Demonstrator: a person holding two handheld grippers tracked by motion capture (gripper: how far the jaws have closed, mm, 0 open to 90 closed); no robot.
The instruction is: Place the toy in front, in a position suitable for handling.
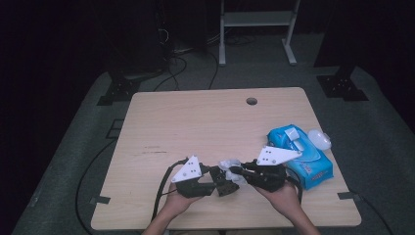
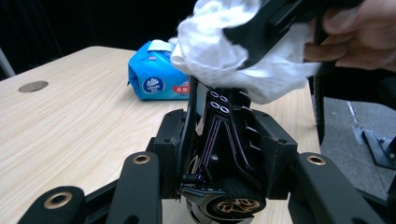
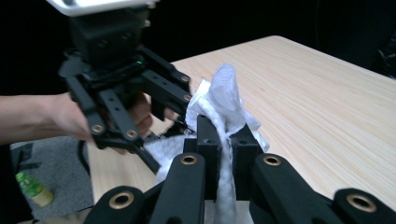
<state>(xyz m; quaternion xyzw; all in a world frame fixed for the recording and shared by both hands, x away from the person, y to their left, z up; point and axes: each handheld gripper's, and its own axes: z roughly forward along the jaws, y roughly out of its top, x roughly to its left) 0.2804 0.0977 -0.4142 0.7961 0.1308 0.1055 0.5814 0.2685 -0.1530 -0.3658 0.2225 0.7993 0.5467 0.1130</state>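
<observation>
Wiping is the step in hand: the right gripper [image 1: 238,171] is pinching a crumpled white tissue [image 1: 230,165] between pressed-together jaws and is holding it against the tips of the left gripper [image 1: 221,182], which is sitting at 6 o'clock on the table [image 1: 195,122]. In the left gripper view the tissue [image 2: 224,46] is draping over that gripper's own jaws, which are standing pressed together with nothing seen between them. The next move probably calls for drawing the tissue along the jaw faces while keeping the pinch firm, so the sheet is not slipping free. A blue tissue pack [image 1: 301,152] is lying at 4 o'clock on the pale wood table, with a clear plastic cap [image 1: 319,139] just beside it. Around the table, grey carpet [image 1: 386,147] is running under a white frame [image 1: 257,19] at 12 o'clock, and the room is lying dark.
</observation>
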